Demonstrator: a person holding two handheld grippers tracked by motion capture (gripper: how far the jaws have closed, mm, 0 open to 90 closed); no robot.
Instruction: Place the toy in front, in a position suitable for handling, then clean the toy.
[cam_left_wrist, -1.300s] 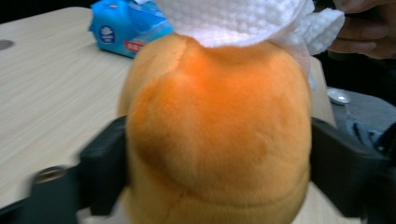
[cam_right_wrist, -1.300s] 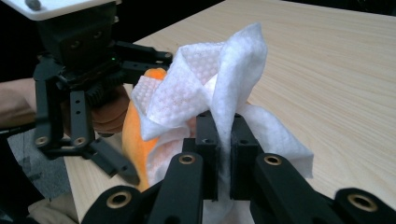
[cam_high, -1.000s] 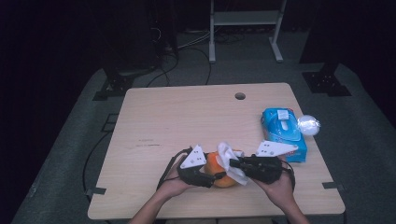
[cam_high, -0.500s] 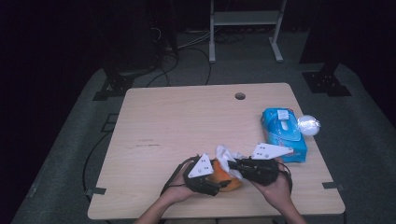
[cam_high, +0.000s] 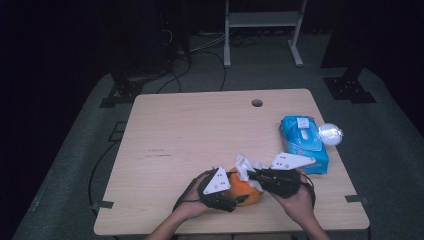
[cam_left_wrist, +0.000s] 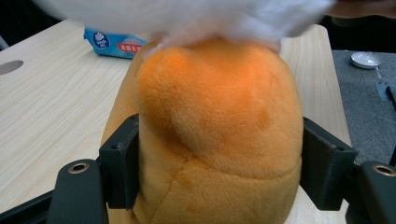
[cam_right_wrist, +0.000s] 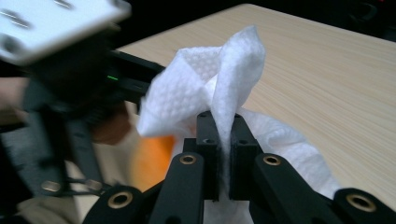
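Note:
An orange plush toy (cam_high: 246, 194) sits near the table's front edge, between the jaws of my left gripper (cam_high: 239, 199). In the left gripper view both pads press the sides of the orange plush toy (cam_left_wrist: 219, 126), and my left gripper (cam_left_wrist: 219, 168) has just been opening slightly around it. My right gripper (cam_high: 251, 175) comes in from the right, shut on a crumpled white wipe (cam_high: 245, 164) that rests on top of the toy. In the right gripper view the white wipe (cam_right_wrist: 219, 79) rises from the closed jaws of my right gripper (cam_right_wrist: 223, 140), with the toy (cam_right_wrist: 152, 158) behind it.
A blue pack of wet wipes (cam_high: 302, 142) lies at the table's right edge, with a round white object (cam_high: 330, 134) beside it. A cable hole (cam_high: 257, 103) sits near the far edge of the wooden table (cam_high: 200, 135). A metal stand (cam_high: 260, 20) is beyond.
My left gripper and the toy have shifted slightly toward the table's front edge. The right gripper has stayed on the wipe over the toy.

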